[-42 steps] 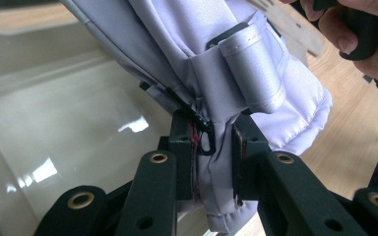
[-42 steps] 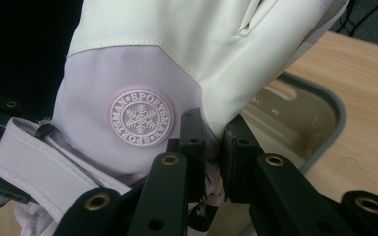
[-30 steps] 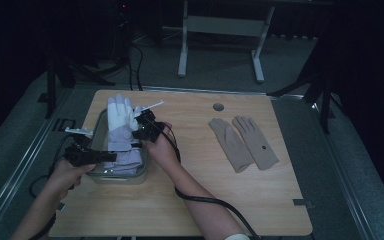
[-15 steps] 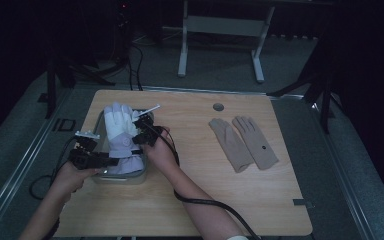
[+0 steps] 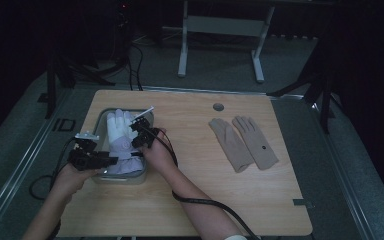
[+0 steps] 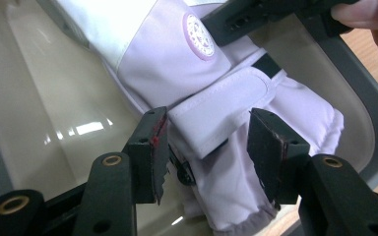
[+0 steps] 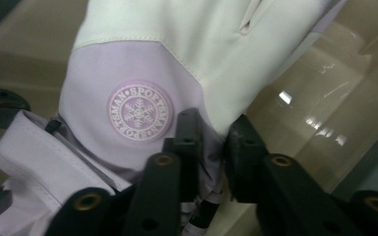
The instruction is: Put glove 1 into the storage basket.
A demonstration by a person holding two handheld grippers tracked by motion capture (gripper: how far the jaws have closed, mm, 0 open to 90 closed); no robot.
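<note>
A white and lilac ski glove (image 5: 120, 132) lies in a shallow grey tray (image 5: 125, 179) at the table's left. My left gripper (image 5: 109, 160) reaches in from the left. In the left gripper view its jaws have just been opening and stand open (image 6: 204, 123) on either side of the glove's cuff strap (image 6: 216, 118), with neither pad pressing on it. My right gripper (image 5: 135, 141) comes in from the right. Its jaws (image 7: 211, 130) have just been opening but keep a narrow gap, filled by a fold of the glove (image 7: 177, 44) beside the round snowflake badge (image 7: 139, 112).
A pair of tan gloves (image 5: 242, 142) lies flat on the right half of the wooden table (image 5: 195, 200). There is a small round hole (image 5: 218, 107) near the table's far edge. Cables trail from both grippers toward the near edge.
My left gripper has let go of the cuff and its jaws now stand apart. The glove has settled lower in the tray. Both hands have stayed almost in place.
</note>
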